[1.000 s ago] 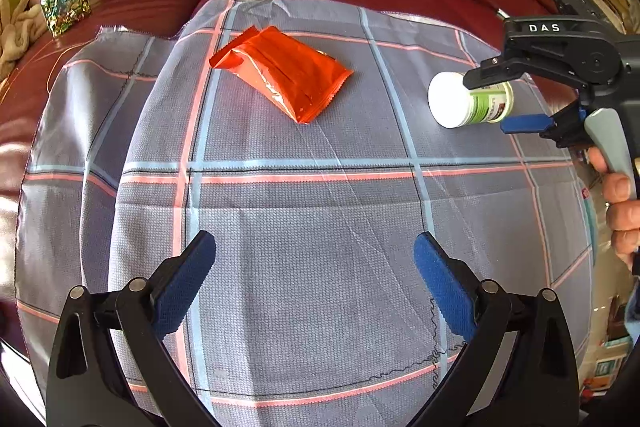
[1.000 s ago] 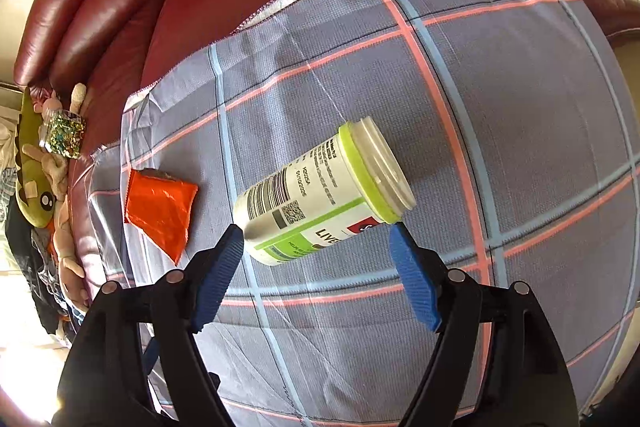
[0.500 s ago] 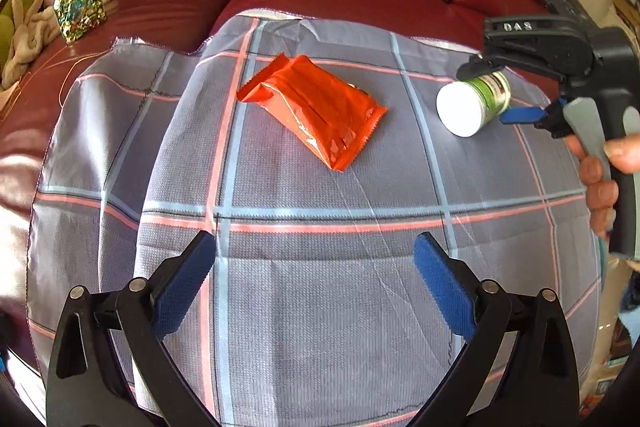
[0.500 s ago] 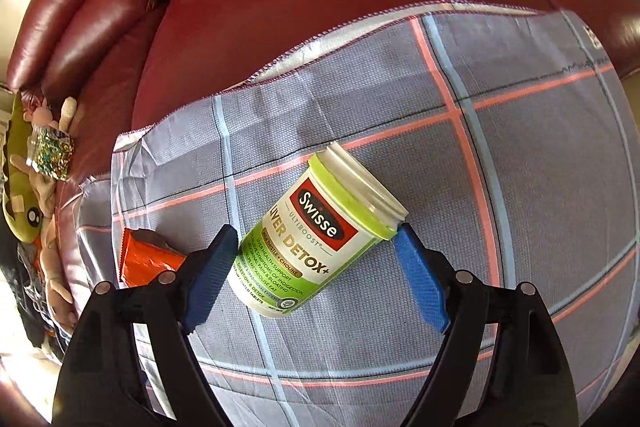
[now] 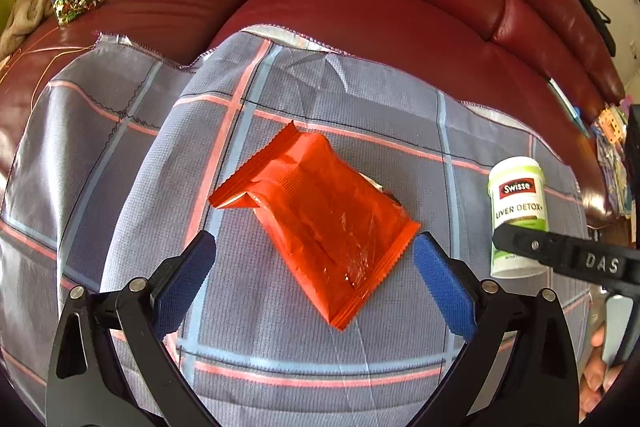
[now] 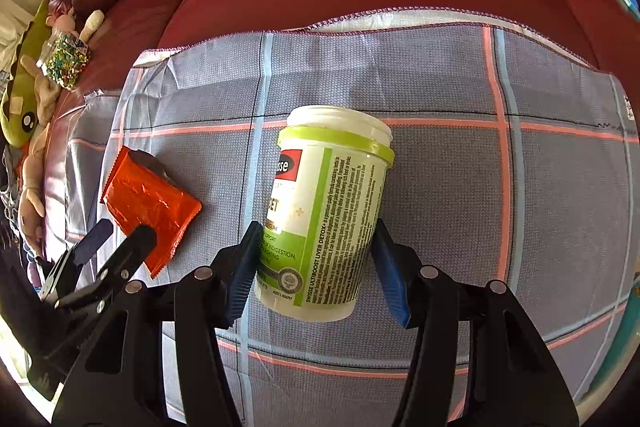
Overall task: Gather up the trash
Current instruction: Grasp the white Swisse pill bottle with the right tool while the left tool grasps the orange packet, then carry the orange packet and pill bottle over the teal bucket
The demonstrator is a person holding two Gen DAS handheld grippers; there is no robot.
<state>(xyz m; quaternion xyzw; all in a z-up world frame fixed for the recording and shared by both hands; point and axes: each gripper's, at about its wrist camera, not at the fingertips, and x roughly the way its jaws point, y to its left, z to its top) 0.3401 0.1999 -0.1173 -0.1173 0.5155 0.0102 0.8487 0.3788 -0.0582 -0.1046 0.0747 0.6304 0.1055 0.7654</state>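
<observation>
Orange wrapper [image 5: 320, 223] lies flat mid-cloth, between the left gripper's [image 5: 314, 269] wide-spread jaws, open plaid cloth [image 5: 120, 163] all around. Right gripper [image 6: 316, 267] is closing on the lying supplement bottle [image 6: 324, 211]; pads seem to touch its sides.

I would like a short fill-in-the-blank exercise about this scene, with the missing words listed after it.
1. The wrapper lying between the left gripper fingers is ____ in colour.
2. The brand name printed on the white and green bottle is ____.
3. The right gripper has the ____ between its closing fingers.
4. The checked cloth is spread over a dark red leather ____.

Missing words: orange; Swisse; bottle; sofa
</observation>
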